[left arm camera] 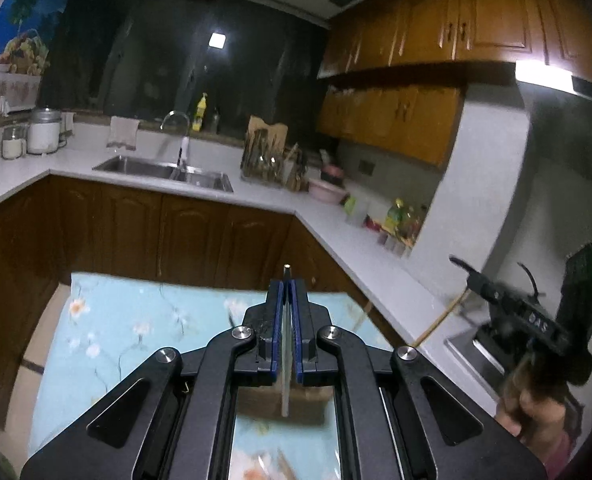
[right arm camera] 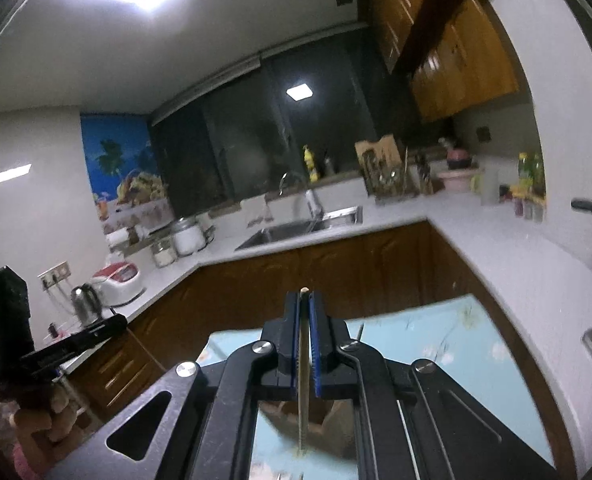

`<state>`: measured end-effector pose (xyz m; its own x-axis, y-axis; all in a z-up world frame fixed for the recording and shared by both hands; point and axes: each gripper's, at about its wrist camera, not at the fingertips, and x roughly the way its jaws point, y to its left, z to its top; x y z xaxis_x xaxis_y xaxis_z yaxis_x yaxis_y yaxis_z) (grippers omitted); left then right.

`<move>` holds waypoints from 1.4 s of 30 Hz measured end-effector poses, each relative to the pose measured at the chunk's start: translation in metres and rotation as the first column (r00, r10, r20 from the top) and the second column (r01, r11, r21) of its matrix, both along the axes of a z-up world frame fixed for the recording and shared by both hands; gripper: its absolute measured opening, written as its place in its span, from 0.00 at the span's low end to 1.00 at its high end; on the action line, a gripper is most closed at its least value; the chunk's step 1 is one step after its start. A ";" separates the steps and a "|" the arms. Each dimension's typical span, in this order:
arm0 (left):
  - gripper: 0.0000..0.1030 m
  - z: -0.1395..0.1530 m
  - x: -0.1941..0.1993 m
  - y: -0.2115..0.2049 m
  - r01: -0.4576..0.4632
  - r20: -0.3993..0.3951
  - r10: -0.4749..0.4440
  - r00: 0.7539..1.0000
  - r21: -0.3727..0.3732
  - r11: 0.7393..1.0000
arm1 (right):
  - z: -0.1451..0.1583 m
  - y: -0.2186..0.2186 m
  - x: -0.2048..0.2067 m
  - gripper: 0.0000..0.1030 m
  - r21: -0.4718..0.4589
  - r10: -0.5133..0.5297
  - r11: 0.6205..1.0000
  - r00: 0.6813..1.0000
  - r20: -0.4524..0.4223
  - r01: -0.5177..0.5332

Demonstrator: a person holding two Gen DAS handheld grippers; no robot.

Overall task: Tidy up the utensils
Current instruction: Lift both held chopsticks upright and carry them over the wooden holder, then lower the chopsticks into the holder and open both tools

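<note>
My left gripper (left arm camera: 286, 284) is shut on a thin metal utensil (left arm camera: 285, 360) that runs between the blue pads and pokes out past the tips. My right gripper (right arm camera: 304, 296) is shut on a thin wooden chopstick (right arm camera: 303, 380) whose end shows at the tips. Both are held up above a table with a light blue flowered cloth (left arm camera: 136, 320), which also shows in the right wrist view (right arm camera: 435, 352). A brown holder (right arm camera: 315, 424) lies below the right gripper, partly hidden. The right gripper also shows in the left wrist view (left arm camera: 461, 264), holding the chopstick (left arm camera: 439, 320).
White L-shaped counter (left arm camera: 335, 224) with a steel sink (left arm camera: 164, 170), a utensil rack (left arm camera: 268, 156), pink bowls (left arm camera: 327, 188) and bottles (left arm camera: 399, 216). Jars (left arm camera: 44, 132) stand at the left. Brown cabinets run beneath. A kettle (right arm camera: 86, 302) and cooker (right arm camera: 120, 280) sit left.
</note>
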<state>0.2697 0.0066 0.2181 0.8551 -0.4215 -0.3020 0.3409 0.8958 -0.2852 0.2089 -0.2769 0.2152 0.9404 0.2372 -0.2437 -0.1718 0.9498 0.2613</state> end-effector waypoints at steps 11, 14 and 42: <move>0.03 -0.048 0.085 -0.016 -0.084 -0.070 0.082 0.994 -0.032 0.996 | -0.040 0.009 0.056 0.05 -0.037 -0.070 0.997 0.997 -0.023 0.069; 0.03 -0.072 0.094 -0.022 -0.081 -0.111 0.079 0.991 -0.017 0.997 | -0.060 0.009 0.062 0.05 -0.029 -0.073 0.997 0.996 -0.051 0.072; 0.25 -0.104 0.104 -0.042 -0.008 -0.219 0.014 0.976 0.029 1.000 | -0.097 -0.015 0.077 0.55 0.077 -0.040 0.996 0.985 -0.170 0.054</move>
